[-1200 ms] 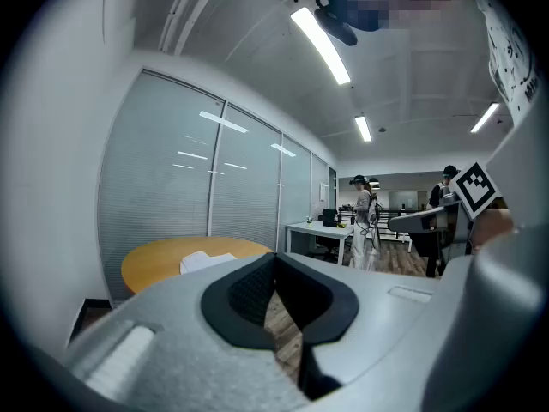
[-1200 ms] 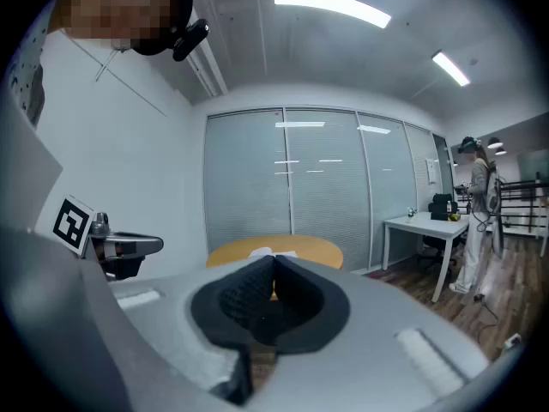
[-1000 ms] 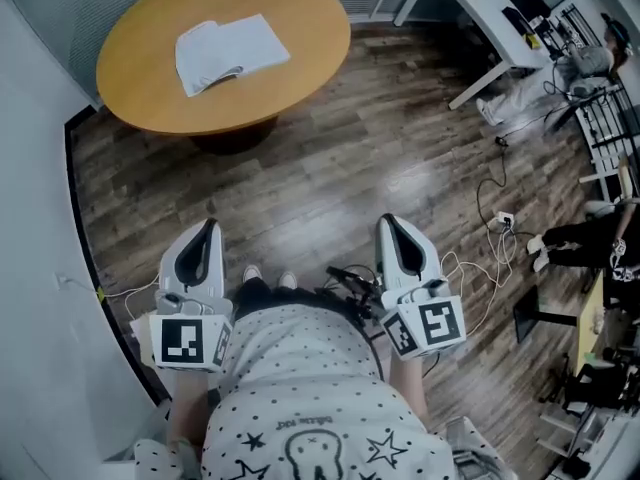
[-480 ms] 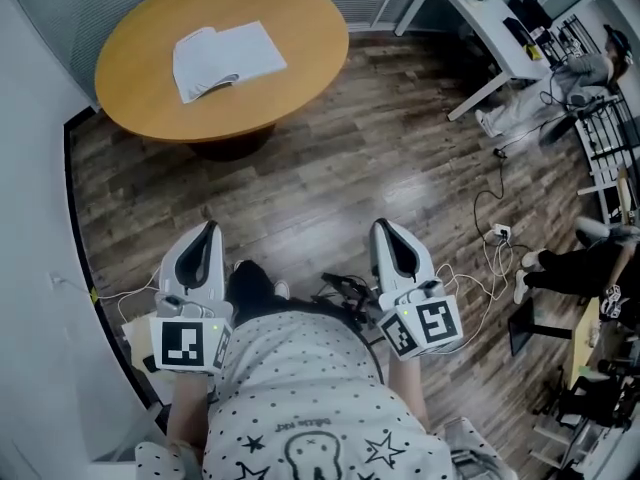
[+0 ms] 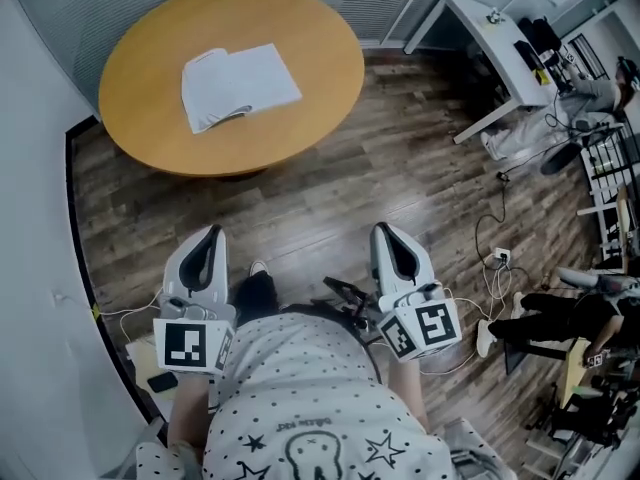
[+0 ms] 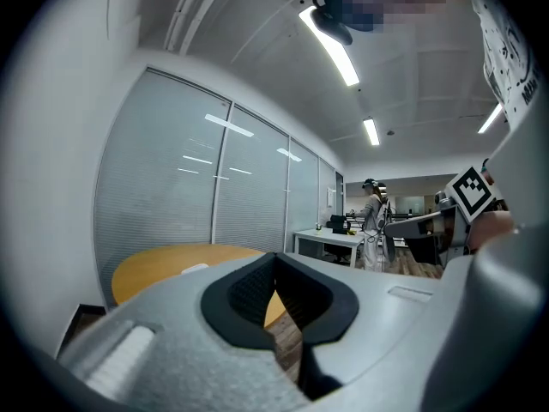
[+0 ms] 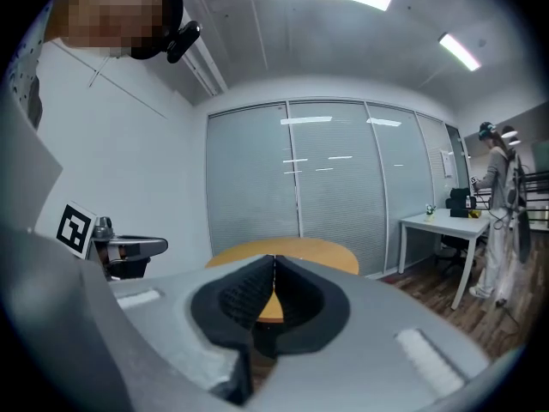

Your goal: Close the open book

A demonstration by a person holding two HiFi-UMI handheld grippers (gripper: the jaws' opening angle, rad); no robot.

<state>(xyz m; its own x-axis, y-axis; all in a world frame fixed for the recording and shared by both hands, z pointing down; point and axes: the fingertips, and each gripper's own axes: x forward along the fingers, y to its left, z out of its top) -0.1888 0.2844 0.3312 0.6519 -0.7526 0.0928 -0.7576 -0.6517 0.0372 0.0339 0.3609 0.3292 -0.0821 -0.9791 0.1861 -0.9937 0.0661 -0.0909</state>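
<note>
Seen from above, a person in a star-patterned shirt [image 5: 300,408] stands on a dark wooden floor [image 5: 330,188] and holds a two-jaw gripper in each hand at waist level, both pointing forward. Ahead, across a stretch of bare floor, stands a round wooden table [image 5: 320,38]. The open book [image 5: 240,85] lies on it with its white pages face up, left of the tabletop's middle and closer to the near edge than to the far edge. Its spread runs across the table from left to right, slightly skewed, and the fold between the pages appears to run roughly towards and away from the person. The left-hand part looks narrower, with pages curling up. The left gripper [image 5: 208,232] has its jaws pressed together with nothing between them. The right gripper [image 5: 386,230] also has its tips meeting and is empty. Both are well apart from the table, so neither can reach the book yet. The book lies ahead of the left gripper and a little to its right, so the left is probably the nearer one, while the right gripper would have to reach across towards the left. A white desk [image 5: 490,38] and loose cables [image 5: 490,243] are off to the right.
</note>
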